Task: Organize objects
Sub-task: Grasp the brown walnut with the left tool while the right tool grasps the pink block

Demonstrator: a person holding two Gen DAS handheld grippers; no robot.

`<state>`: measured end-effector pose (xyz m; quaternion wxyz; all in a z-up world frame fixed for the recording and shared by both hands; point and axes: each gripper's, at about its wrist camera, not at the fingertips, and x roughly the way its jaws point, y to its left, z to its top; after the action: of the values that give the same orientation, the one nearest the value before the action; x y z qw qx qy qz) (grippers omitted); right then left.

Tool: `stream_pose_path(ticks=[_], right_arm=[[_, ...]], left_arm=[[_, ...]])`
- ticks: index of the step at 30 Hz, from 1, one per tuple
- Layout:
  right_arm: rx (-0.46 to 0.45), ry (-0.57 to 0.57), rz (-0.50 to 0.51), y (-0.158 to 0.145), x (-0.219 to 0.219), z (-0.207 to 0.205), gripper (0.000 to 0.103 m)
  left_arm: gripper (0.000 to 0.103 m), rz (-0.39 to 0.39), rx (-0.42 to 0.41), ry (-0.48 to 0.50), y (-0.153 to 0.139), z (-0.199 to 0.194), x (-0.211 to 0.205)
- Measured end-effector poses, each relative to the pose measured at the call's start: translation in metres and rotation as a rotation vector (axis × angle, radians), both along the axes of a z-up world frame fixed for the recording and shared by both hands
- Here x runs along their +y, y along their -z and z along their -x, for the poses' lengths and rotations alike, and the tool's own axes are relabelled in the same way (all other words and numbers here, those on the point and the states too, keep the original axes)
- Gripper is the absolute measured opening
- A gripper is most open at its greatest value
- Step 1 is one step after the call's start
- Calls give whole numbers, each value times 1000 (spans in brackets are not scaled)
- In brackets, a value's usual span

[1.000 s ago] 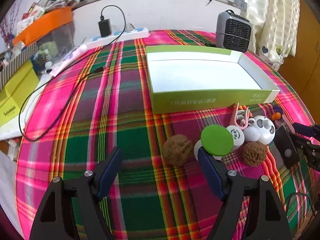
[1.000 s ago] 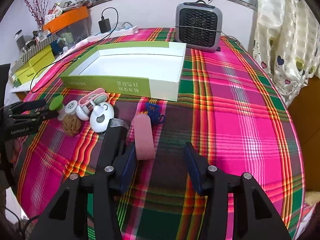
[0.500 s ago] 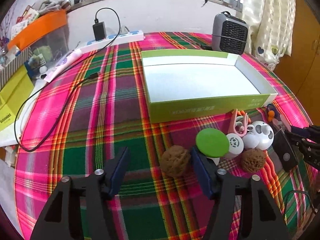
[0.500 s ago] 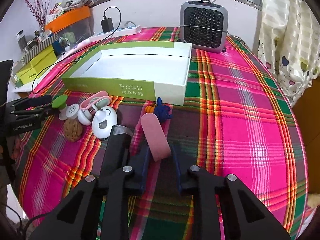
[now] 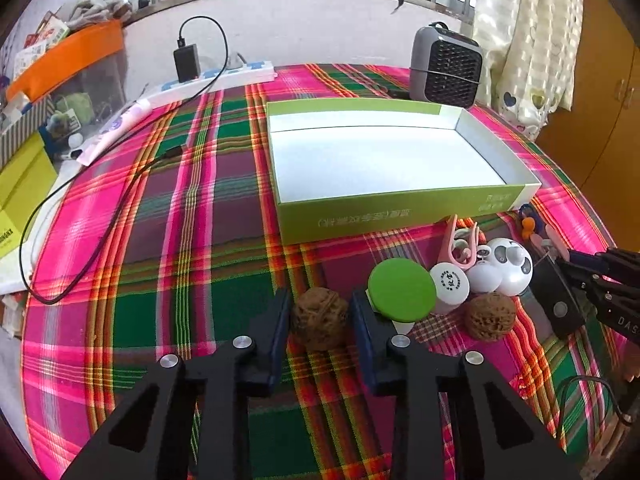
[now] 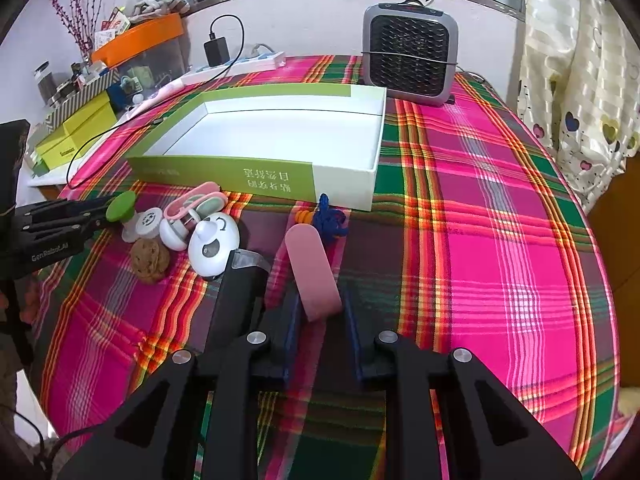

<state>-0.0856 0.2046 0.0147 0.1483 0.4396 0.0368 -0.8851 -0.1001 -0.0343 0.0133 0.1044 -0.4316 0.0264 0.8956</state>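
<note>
A brown, wrinkled walnut is clamped by the just-closed left gripper on the plaid counter, near the green box. A flat pink rounded strip is pinched at its near end by the right gripper, its long axis pointing toward the box.

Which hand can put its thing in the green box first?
Probably the right. The right gripper is shut on the pink case, with the green box close ahead. The left gripper has only just closed around its walnut, also near the box.
</note>
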Motion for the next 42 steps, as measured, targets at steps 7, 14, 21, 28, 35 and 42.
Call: stream_pose_path(ticks=[7,14,21,28,35,42], right_arm=[[-3,-2,17,-1,1,-4,20],[-7,5,-4,-2,8,-12,20],[-1,0,-18,-4,9,-12,20],[-13,-16,-34,0,2,0,28],[-9,4,-33,0,3,2,28],[-3,15,-38,-1,4,1,19]], left_arm=[[28,-10,-7,-9,0,-4,-2],[28,-16,-9,-13,1,-8,-4],[28,-18,-12,-14,1,-9,-5],[28,-13,-14,-13,3,-10,-5],[28,-12,-13,-13,3,-10,-6],[27,-12,-15,-18,2,-9,-6]])
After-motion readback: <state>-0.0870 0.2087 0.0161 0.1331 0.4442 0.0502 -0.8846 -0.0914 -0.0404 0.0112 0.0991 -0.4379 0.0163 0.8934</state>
